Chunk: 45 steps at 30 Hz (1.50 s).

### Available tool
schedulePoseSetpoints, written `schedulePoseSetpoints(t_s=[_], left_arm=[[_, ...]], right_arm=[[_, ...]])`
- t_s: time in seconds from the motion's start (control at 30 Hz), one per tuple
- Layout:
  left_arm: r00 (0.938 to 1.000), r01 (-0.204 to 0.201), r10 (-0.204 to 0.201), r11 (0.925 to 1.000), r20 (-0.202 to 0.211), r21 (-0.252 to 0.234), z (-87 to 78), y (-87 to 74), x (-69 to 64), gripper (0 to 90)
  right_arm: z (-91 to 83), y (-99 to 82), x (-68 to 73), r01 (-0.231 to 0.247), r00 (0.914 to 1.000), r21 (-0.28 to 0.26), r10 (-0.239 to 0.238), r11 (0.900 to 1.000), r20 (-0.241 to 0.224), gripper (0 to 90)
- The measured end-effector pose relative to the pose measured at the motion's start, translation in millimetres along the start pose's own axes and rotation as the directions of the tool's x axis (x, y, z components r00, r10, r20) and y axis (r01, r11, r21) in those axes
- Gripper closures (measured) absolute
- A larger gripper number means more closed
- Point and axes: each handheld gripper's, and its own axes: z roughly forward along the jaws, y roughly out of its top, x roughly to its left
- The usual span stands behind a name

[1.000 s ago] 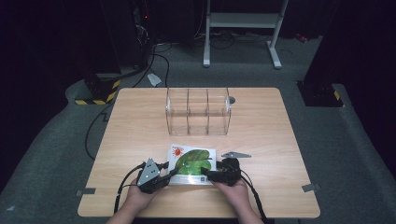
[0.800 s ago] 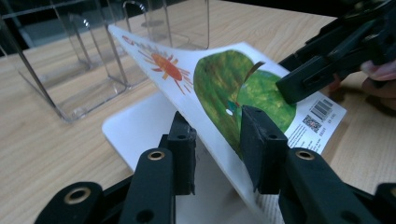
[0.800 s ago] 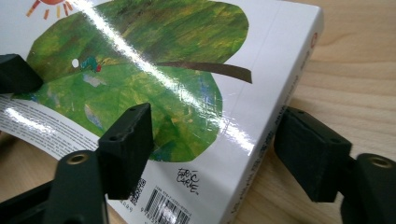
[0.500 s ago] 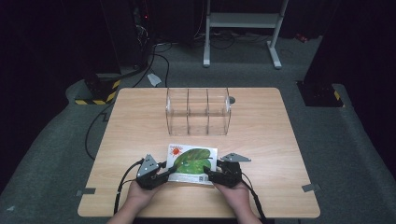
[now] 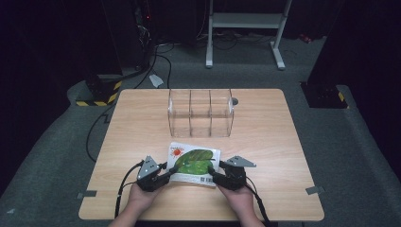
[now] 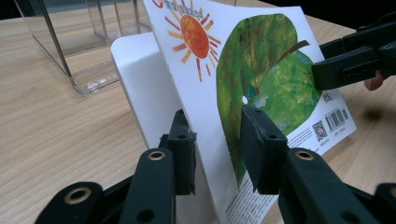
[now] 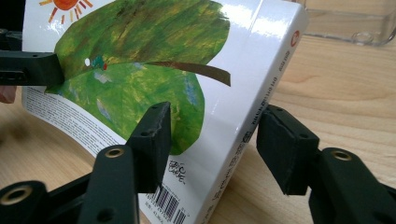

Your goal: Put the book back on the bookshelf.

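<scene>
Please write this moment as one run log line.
left gripper: shut on book | right gripper: jaws closing around book spine, gap remains | clear organizer: behind

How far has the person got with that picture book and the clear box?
Early stage. Done: the left tool is clamped on one edge of the picture book. In hand: the right tool has just been closing around the spine edge, one pad on the cover, the other apparently not quite touching. Left, probably: lifting the book and standing it in the clear divided organizer, whose compartments look empty.
</scene>
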Motion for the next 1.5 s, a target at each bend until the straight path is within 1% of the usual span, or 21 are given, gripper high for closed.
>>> schedulePoseSetpoints(t_s=[0.23,0.27,0.47,0.53,0.6,0.67,0.7,0.83,0.93,1.0,1.07,1.27,1.47,1.5], left_arm=[[1.0000,-0.006,0.006,0.9999,-0.005,0.008,1.7,-1.0,-0.2,66.6],[0.9999,-0.010,0.010,0.9999,-0.006,0.011,1.8,-1.0,-0.3,66.7],[1.0000,-0.006,0.006,0.9996,-0.001,0.027,3.9,-2.2,-0.6,67.0],[0.9999,-0.017,0.017,0.9993,-0.002,0.034,4.5,-2.3,-0.7,67.3],[0.9998,-0.016,0.016,0.9992,-0.007,0.037,5.8,-2.5,-1.6,67.6],[0.9992,-0.035,0.036,0.9984,-0.016,0.045,6.6,-2.5,-2.3,68.3],[0.9988,-0.044,0.045,0.9980,-0.020,0.047,7.1,-2.5,-2.7,68.3],[0.9988,-0.042,0.043,0.9981,-0.021,0.046,7.6,-2.4,-3.7,68.3],[0.9978,-0.058,0.059,0.9973,-0.029,0.046,9.0,-2.1,-4.9,68.2],[0.9961,-0.078,0.080,0.9957,-0.036,0.050,10.3,-1.8,-5.5,67.9],[0.9954,-0.085,0.087,0.9952,-0.040,0.049,11.6,-1.7,-6.2,67.6],[0.9948,-0.091,0.094,0.9939,-0.039,0.061,13.7,-1.9,-6.9,66.0],[0.9943,-0.099,0.101,0.9924,-0.032,0.073,12.8,-3.2,-6.7,64.5],[0.9948,-0.095,0.097,0.9927,-0.030,0.075,12.7,-3.5,-7.2,64.0]], right_arm=[[-4.7,1.0,1.0,0.005,1.0000,-0.031,-0.005,0.9995,0.009,48.3],[-5.4,1.1,0.9,0.012,0.9999,-0.040,-0.012,0.9991,0.012,48.7],[-10.4,1.9,1.6,0.019,0.9996,-0.063,-0.018,0.9978,0.020,51.2],[-13.0,1.9,1.9,0.027,0.9994,-0.071,-0.025,0.9971,0.023,51.7],[-15.4,2.2,2.3,0.030,0.9993,-0.081,-0.028,0.9963,0.024,52.3],[-18.5,2.8,3.2,0.036,0.9991,-0.094,-0.034,0.9949,0.026,52.7],[-19.0,3.0,3.4,0.039,0.9990,-0.096,-0.036,0.9947,0.028,52.7],[-20.1,2.9,2.9,0.045,0.9986,-0.096,-0.043,0.9943,0.030,53.2],[-21.0,3.1,2.8,0.047,0.9985,-0.104,-0.044,0.9935,0.034,53.2],[-21.6,3.2,2.7,0.051,0.9981,-0.109,-0.047,0.9927,0.039,53.1],[-21.7,3.5,2.1,0.056,0.9977,-0.112,-0.051,0.9921,0.045,52.8],[-22.2,3.3,-1.2,0.054,0.9980,-0.118,-0.050,0.9915,0.040,53.3],[-24.6,1.4,0.9,0.074,0.9969,-0.123,-0.070,0.9896,0.036,53.1],[-25.0,1.1,1.1,0.077,0.9967,-0.122,-0.073,0.9895,0.034,52.8]])
